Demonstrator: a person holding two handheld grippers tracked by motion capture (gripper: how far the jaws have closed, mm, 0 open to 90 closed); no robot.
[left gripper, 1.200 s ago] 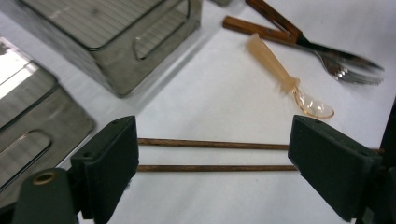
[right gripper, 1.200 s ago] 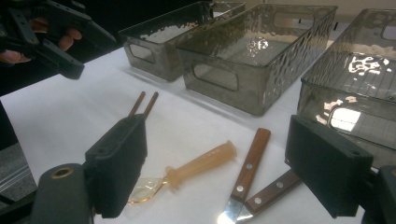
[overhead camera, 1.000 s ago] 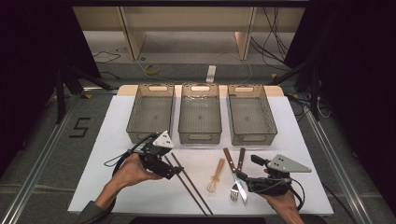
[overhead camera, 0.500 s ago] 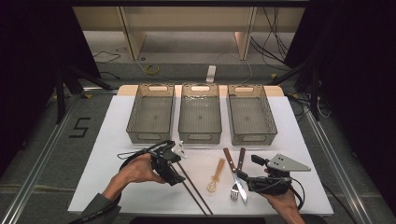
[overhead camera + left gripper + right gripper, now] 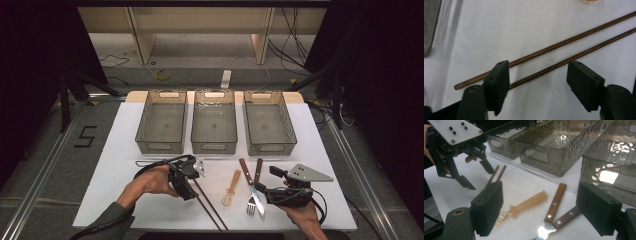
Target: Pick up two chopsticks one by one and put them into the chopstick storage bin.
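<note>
Left claw (image 5: pixel 537 83) tipped down over the chopsticks (image 5: pixel 564 53), jaws closing (seemingly not gripping), right claw (image 5: pixel 549 212) level, released.

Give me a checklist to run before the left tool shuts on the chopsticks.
1. Left tool open, jaws just been closing: ok.
2. Chopsticks between the jaws: not ok. The nearer stick runs into the gap; the farther one lies beyond the left pad, seen from the left gripper view.
3. Pads off the sticks: ok, no contact yet.
4. Sticks side by side, uncrossed: ok.
5. Right tool out of the way: ok, it sits by the knife and fork.
6. Bins free to take the sticks: ok, all three look empty.
</note>
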